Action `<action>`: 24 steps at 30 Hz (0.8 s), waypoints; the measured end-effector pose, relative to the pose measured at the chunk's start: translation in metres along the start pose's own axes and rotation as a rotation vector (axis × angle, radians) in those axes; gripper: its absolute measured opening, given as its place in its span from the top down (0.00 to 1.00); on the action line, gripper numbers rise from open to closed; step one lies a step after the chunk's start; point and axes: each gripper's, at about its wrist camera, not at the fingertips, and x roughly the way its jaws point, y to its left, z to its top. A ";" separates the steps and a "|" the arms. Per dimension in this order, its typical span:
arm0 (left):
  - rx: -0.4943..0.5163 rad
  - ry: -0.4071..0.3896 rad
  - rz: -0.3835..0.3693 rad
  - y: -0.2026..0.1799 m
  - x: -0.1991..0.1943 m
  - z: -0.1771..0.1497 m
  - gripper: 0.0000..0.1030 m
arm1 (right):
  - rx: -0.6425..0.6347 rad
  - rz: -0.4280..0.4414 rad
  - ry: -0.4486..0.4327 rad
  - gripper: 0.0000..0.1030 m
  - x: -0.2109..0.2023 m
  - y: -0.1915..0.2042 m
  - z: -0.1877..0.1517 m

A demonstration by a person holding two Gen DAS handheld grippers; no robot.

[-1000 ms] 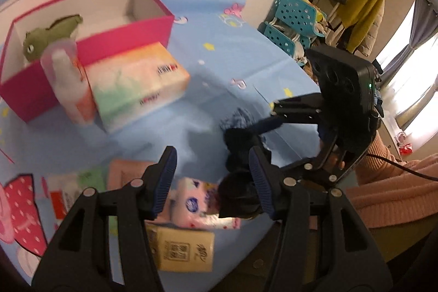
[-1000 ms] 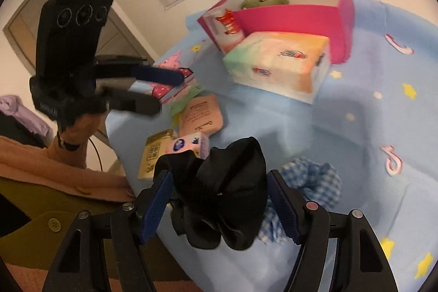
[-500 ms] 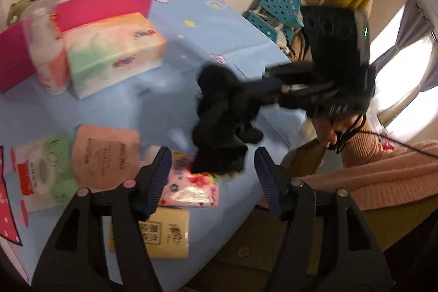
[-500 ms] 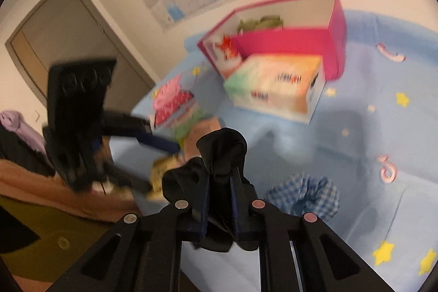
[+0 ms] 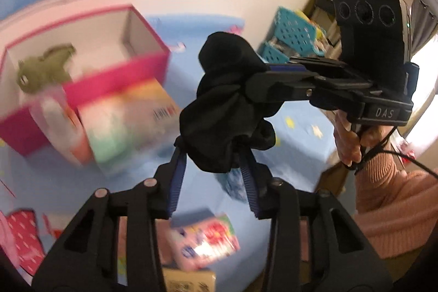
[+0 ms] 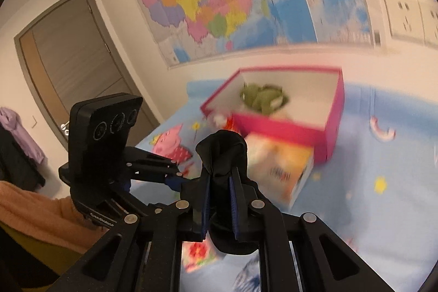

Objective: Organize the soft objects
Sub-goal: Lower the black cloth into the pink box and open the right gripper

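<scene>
A pale blue cartoon-printed cloth [image 5: 301,127] covers the table under a wall map, with a pink open cardboard box [image 6: 332,127] at the back, a green plush toy [image 6: 262,97] already lying inside it. I hold the black fabric scrunchie [image 5: 221,111] up in the air over the cloth, clear of the packets lying below, so it can travel to the box without dragging. My right gripper [image 6: 219,205] is pressed almost together, pinching the scrunchie's gathered middle between its blue pads. My left gripper [image 5: 212,155] has just been closing, and its fingers [image 5: 178,168] now bracket the hanging lower bunch; whether the pads actually press the fabric I cannot tell. I judge this a hand-over or two-handed steadying. A blue checked scrunchie [image 5: 232,182] waits on the cloth beneath.
</scene>
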 end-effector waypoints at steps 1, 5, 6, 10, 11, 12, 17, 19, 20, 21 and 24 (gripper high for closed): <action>-0.003 -0.013 0.017 0.005 -0.003 0.011 0.59 | -0.009 -0.007 -0.009 0.89 0.001 -0.002 0.009; -0.016 -0.051 0.078 0.022 -0.010 0.043 0.63 | -0.033 -0.023 -0.052 0.89 0.009 -0.012 0.048; -0.021 -0.056 0.094 0.027 -0.011 0.053 0.63 | -0.040 -0.027 -0.058 0.89 0.011 -0.013 0.055; -0.033 -0.063 0.165 0.042 -0.006 0.087 0.63 | -0.056 -0.062 -0.084 0.89 0.024 -0.026 0.086; -0.039 -0.062 0.177 0.047 -0.003 0.093 0.63 | -0.056 -0.075 -0.086 0.89 0.028 -0.031 0.093; -0.044 -0.058 0.185 0.053 -0.001 0.100 0.63 | -0.053 -0.083 -0.088 0.89 0.032 -0.035 0.098; -0.092 -0.035 0.234 0.086 0.014 0.131 0.63 | -0.011 -0.118 -0.068 0.89 0.064 -0.068 0.121; -0.107 -0.013 0.242 0.098 0.023 0.139 0.63 | 0.003 -0.140 -0.053 0.89 0.076 -0.079 0.124; -0.116 -0.004 0.250 0.103 0.027 0.141 0.63 | 0.010 -0.144 -0.043 0.89 0.083 -0.085 0.126; -0.122 0.006 0.258 0.107 0.031 0.143 0.63 | 0.015 -0.148 -0.035 0.89 0.089 -0.089 0.128; -0.141 0.045 0.280 0.121 0.048 0.149 0.63 | 0.043 -0.165 -0.007 0.88 0.109 -0.105 0.131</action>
